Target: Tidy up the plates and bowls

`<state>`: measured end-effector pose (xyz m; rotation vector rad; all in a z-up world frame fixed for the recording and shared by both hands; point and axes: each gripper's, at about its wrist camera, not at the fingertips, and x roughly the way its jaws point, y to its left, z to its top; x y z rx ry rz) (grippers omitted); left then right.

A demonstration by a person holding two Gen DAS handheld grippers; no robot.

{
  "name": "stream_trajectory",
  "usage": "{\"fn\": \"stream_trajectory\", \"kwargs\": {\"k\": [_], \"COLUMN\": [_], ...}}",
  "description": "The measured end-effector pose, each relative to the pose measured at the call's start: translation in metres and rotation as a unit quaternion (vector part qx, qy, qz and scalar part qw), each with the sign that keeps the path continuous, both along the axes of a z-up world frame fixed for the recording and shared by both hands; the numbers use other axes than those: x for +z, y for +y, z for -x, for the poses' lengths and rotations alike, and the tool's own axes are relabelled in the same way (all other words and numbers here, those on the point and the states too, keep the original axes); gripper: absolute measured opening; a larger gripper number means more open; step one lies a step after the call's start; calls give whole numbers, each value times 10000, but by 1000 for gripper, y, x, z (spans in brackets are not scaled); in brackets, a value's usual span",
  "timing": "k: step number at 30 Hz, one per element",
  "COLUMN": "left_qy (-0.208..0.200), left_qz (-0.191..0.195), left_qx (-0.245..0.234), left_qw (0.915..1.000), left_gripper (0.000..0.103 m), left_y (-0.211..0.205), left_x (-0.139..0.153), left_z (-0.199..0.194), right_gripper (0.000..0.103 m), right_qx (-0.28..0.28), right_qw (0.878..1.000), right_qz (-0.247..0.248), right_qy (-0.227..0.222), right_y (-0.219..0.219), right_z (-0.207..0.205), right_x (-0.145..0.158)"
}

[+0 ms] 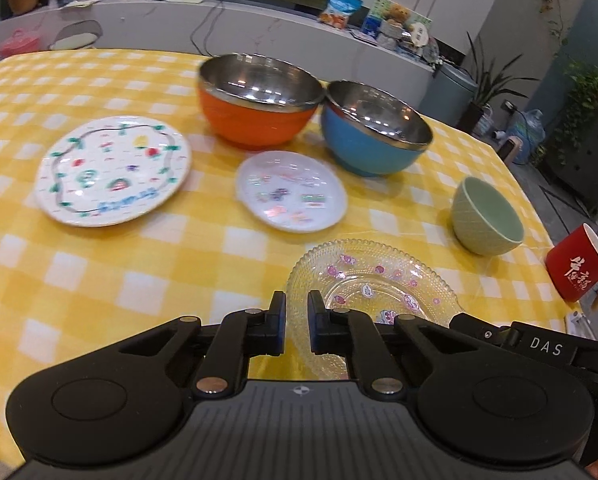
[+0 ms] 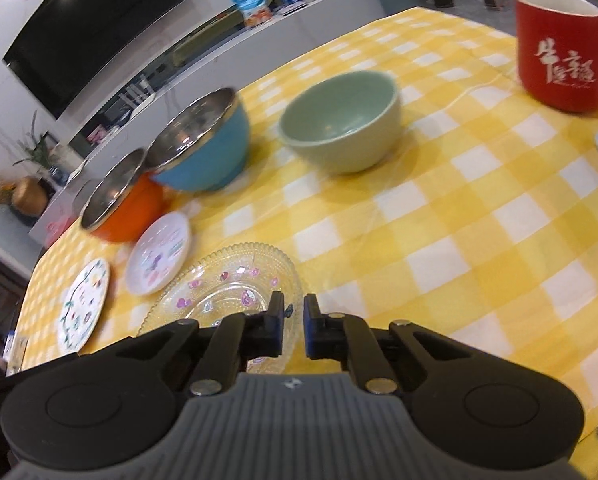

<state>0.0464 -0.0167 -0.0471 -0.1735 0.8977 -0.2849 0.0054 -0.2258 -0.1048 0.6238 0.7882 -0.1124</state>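
Grip note: left tongs point(image 1: 297, 320) and right tongs point(image 2: 294, 320) are narrowly pinching opposite rims of the glass plate point(image 1: 379, 280), nearest me on the checked table point(image 1: 99, 280); I am aiming at lifting both sides level, together.

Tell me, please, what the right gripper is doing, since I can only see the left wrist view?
Observer: The right gripper is closed, with the rim of the glass plate between its fingers.
Operator: Thank you. Is there anything inside the green bowl? I cannot see its bottom.
Observer: No, the right wrist view looks down into it, and it is empty down to the bottom.
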Motion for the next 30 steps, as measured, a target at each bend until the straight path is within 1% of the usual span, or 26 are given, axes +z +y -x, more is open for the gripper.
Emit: {"fn": "stream_trajectory", "kwargs": {"k": [1, 2, 3, 4, 5, 6, 9, 10, 11, 12, 13, 14, 15, 17, 18, 19, 21, 23, 24, 25, 26, 27, 28, 29, 30], "left_qy": [-11, 32, -6, -116, -205, -233, -212, -219, -248, -279, -288, -277, -270, -248, -190, -123, -40, -9, 16, 34, 44, 55, 95, 98, 71], "left_qz": [215, 430, 476, 325, 123, 39, 21, 8, -2, -9, -25, -28, -4, 98, 163, 247, 355, 367, 367, 385, 394, 373, 320, 278, 258], "left_qx": [-132, -185, -199, -176, -163, -160, 100, 236, 373, 497, 595, 690, 785, 892, 905, 885, 846, 800, 761, 727, 701, 681, 654, 611, 556], "left_qw": [9997, 9989, 9987, 9992, 9996, 9996, 9997, 9995, 9990, 9984, 9978, 9972, 9965, 9957, 9956, 9957, 9958, 9961, 9964, 9966, 9968, 9970, 9973, 9977, 9981], "left_gripper": [0, 0, 0, 0, 0, 0, 0, 4, 5, 10, 21, 25, 29, 31, 34, 34, 34, 34, 34, 34, 34, 30, 23, 22, 15], "left_y": [5, 10, 11, 11, 10, 12, 29, 37, 45, 52, 58, 64, 69, 75, 77, 79, 79, 79, 78, 78, 78, 77, 75, 73, 71], "left_x": [2, 5, 9, 13, 15, 15, 13, 13, 13, 12, 11, 9, 6, 0, -4, -8, -14, -19, -20, -21, -22, -22, -23, -24, -23], "left_z": [3, 6, 9, 13, 16, 17, 19, 19, 19, 19, 16, 14, 12, 9, 7, 5, 3, 3, 2, 1, 1, 0, -1, -1, -1], "right_gripper": [5, 4, 4, 3, 3, 4, 6, 6, 5, 5, 5, 5, 9, 23, 41, 43, 43, 41, 32, 27, 26, 25, 24, 24, 20], "right_qx": [76, 183, 296, 440, 571, 649, 865, 891, 940, 947, 950, 934, 914, 863, 842, 817, 831, 817, 812, 830, 845, 833, 839, 862, 887], "right_qw": [10000, 9997, 9991, 9981, 9975, 9973, 9962, 9960, 9955, 9954, 9954, 9956, 9958, 9961, 9961, 9961, 9957, 9958, 9959, 9958, 9959, 9959, 9957, 9955, 9952], "right_qz": [-30, -133, -252, -356, -364, -302, -36, 13, 91, 125, 118, 91, 62, 142, 186, 233, 260, 193, 128, 69, 37, 44, 70, 92, 89], "right_qy": [-51, -97, -170, -248, -226, -131, -19, -63, -61, -68, -62, -57, -77, -127, -186, -251, -323, -366, -382, -369, -329, -360, -376, -392, -396], "right_y": [4, 8, 13, 19, 28, 37, 57, 60, 62, 62, 62, 61, 59, 57, 56, 56, 55, 53, 52, 51, 51, 51, 51, 52, 53], "right_z": [1, 1, 1, 1, -1, -3, -6, -6, -6, -6, -7, -7, -8, -9, -8, -9, -6, -8, -8, -9, -11, -10, -10, -11, -12], "right_x": [1, 1, 2, 3, 4, 2, -7, -7, -5, -4, -3, -3, -3, -2, -2, -1, -1, -3, -5, -7, -10, -11, -11, -11, -11]}}
